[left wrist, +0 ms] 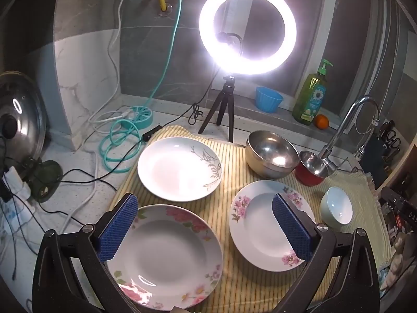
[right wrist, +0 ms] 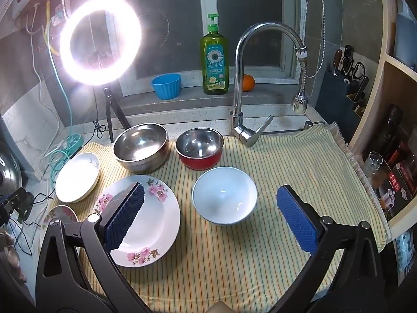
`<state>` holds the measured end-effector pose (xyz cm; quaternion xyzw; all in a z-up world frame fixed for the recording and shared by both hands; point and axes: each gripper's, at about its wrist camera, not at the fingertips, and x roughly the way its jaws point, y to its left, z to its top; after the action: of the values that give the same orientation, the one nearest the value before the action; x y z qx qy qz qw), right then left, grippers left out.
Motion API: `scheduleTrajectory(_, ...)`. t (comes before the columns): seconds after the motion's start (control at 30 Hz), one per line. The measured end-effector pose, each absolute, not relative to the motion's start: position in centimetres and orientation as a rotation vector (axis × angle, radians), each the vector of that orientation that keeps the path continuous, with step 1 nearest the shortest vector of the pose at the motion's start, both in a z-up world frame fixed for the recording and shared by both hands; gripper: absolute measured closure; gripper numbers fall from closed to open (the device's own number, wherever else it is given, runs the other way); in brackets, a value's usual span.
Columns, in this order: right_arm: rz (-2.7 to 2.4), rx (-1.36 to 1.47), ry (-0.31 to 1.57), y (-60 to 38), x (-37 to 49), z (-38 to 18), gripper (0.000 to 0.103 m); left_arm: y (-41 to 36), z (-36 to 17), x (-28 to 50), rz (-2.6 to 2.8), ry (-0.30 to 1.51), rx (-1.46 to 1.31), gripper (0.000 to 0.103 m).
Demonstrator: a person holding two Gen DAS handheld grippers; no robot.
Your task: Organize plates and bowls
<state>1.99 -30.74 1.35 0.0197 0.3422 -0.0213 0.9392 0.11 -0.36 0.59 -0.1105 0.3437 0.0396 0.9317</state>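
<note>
Plates (left wrist: 179, 168) and bowls (right wrist: 224, 195) lie spread out, not stacked yet; left gripper (left wrist: 206, 228) and right gripper (right wrist: 211, 217) hang wide open, holding nothing.

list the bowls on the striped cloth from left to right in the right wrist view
large steel bowl → red bowl with steel inside → white bowl
</note>
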Motion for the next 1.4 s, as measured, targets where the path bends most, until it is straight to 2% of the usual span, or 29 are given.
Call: scheduleTrajectory(1.4,-0.040,0.046,0.712,-30.31,1.92,1.43,0.000,-1.13,0.39,0.23,0.050,0.699,-0.222,0.001)
